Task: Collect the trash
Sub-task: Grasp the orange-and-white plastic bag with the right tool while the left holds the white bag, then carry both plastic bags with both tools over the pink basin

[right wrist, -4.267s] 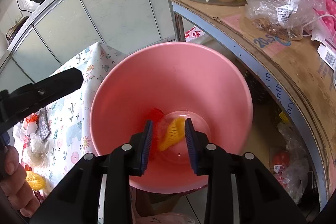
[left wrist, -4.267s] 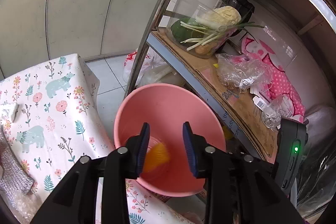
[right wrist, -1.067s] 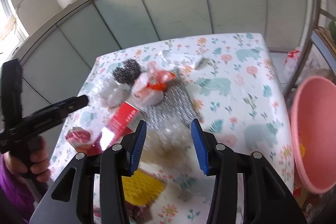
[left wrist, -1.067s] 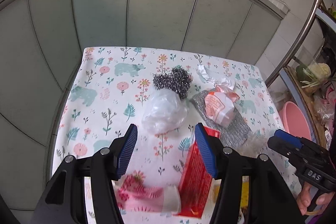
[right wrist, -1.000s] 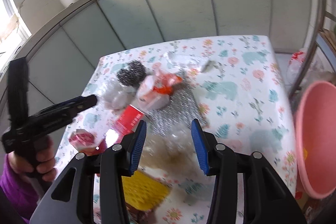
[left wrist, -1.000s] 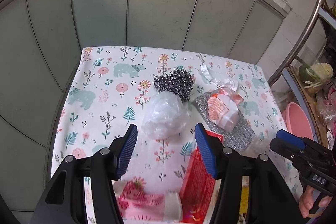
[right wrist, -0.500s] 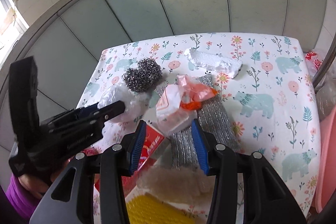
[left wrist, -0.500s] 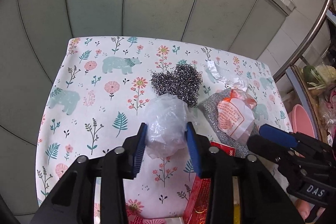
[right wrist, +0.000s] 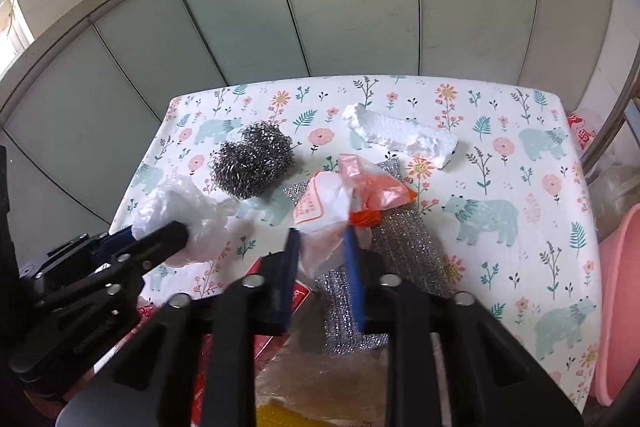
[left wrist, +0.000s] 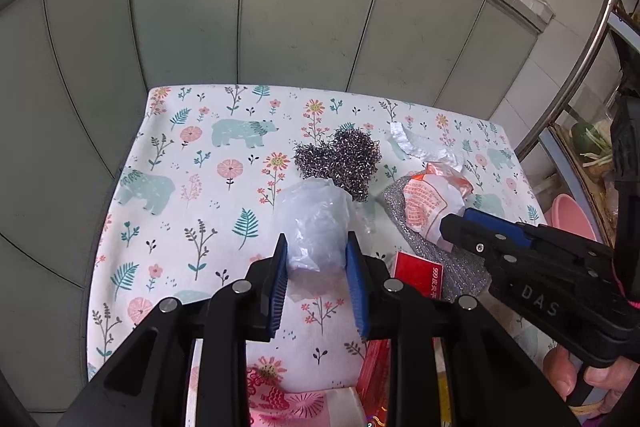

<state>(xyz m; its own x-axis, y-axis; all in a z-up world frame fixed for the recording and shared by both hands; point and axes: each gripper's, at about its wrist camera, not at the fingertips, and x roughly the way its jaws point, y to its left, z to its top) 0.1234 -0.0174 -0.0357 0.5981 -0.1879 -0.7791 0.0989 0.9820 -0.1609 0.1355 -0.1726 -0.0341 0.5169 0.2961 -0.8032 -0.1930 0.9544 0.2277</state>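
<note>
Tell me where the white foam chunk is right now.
In the right wrist view, the foam chunk lies on the far side of the table, beyond the orange bag.

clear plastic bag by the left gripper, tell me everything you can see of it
The clear plastic bag is thin, crinkled, milky film bunched into a loose ball. It sits on the floral tablecloth, just in front of the steel wool. The left gripper is shut on its near end, one blue pad on each side. It looks empty and soft.
</note>
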